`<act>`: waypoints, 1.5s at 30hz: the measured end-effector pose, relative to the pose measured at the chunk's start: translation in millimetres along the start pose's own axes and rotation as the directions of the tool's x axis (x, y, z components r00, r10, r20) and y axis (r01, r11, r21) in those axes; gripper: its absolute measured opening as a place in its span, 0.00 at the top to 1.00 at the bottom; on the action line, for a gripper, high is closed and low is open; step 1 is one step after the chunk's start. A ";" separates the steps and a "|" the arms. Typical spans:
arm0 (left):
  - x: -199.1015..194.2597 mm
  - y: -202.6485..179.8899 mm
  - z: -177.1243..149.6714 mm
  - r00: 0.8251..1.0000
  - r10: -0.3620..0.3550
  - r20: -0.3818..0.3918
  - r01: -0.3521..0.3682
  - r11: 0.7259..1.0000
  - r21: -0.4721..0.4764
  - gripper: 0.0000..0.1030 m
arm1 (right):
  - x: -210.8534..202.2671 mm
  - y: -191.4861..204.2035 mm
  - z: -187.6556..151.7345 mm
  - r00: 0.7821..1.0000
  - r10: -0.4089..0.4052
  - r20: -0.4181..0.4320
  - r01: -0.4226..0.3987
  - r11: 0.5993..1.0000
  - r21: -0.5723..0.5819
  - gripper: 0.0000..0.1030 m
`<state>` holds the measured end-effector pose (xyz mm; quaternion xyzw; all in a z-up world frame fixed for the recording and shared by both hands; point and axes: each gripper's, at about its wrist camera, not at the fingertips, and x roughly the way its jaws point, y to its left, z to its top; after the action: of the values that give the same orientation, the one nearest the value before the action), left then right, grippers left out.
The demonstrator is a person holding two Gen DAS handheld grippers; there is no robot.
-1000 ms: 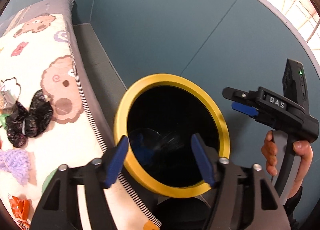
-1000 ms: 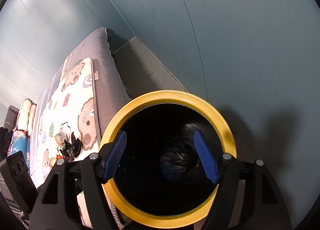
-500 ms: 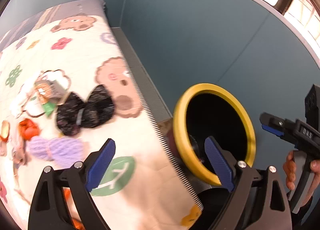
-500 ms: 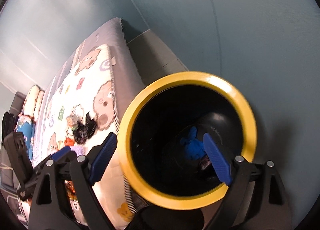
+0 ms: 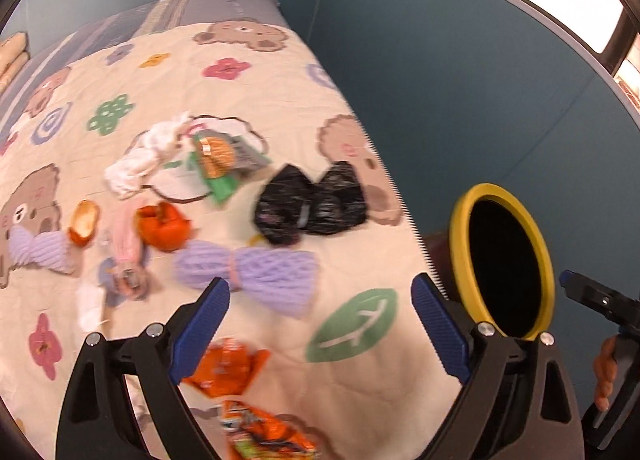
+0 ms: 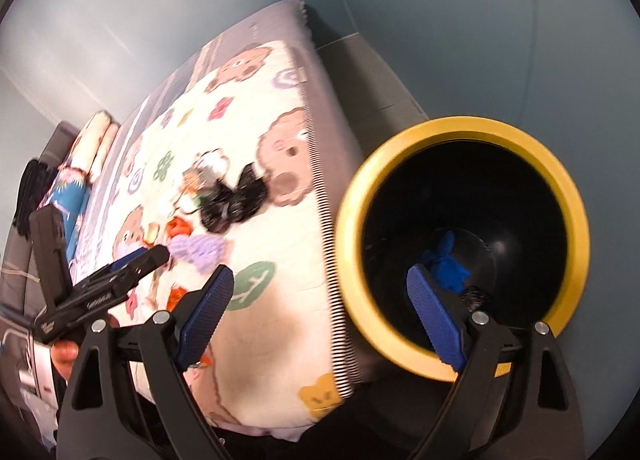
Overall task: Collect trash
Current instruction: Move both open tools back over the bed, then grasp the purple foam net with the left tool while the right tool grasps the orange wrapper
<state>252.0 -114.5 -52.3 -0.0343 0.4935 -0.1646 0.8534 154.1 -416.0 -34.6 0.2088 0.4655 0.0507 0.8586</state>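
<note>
Grippers empty above a littered bed, beside the yellow-rimmed bin.

Left gripper hangs over the patterned quilt, its jaws spread wide with nothing between them, having just been opening. Right gripper is likewise released and empty, its jaws just opened too, straddling the quilt edge and the bin, which stands just beside the bed. Trash lies on the quilt: black crumpled bag, orange peel, orange wrappers. Blue scrap sits inside the bin.

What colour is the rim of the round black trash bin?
Yellow rim; clearest in the right wrist view.
</note>
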 end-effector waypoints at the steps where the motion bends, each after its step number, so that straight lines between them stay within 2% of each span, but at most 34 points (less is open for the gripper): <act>1: -3.0 9.3 0.0 1.000 0.014 0.004 -0.014 1.000 -0.010 0.14 | 0.2 8.1 -1.1 1.000 0.007 -0.004 -0.007 1.000 -0.015 0.18; 11: -27.7 95.2 -1.3 0.993 0.117 0.005 -0.116 0.986 -0.120 0.14 | 19.6 76.3 -12.8 0.997 0.044 -0.065 -0.053 0.990 -0.131 0.18; 20: -34.9 178.5 -2.0 0.982 0.183 -0.042 -0.187 0.952 -0.243 0.14 | 49.4 136.4 -31.9 0.986 0.069 -0.153 -0.105 0.966 -0.238 0.18; 26: -32.9 232.2 -2.6 0.970 0.231 -0.082 -0.245 0.911 -0.332 0.14 | 75.0 171.1 -44.7 0.975 0.068 -0.211 -0.131 0.944 -0.303 0.18; 35: -19.4 295.2 0.5 0.959 0.254 -0.126 -0.283 0.847 -0.449 0.14 | 106.9 206.0 -63.9 0.956 0.039 -0.291 -0.157 0.906 -0.393 0.18; 42: 6.5 331.9 3.3 0.961 0.224 -0.164 -0.278 0.787 -0.551 0.14 | 133.1 216.5 -70.1 0.939 0.016 -0.344 -0.168 0.894 -0.415 0.18; 45: 16.9 342.1 4.5 0.966 0.195 -0.168 -0.257 0.767 -0.588 0.14 | 144.5 218.4 -70.3 0.931 0.001 -0.364 -0.165 0.892 -0.420 0.22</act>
<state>348.2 202.5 -139.6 -0.2373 0.5614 0.1042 0.7859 201.1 -155.3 -92.2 0.0152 0.5788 0.2293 0.7824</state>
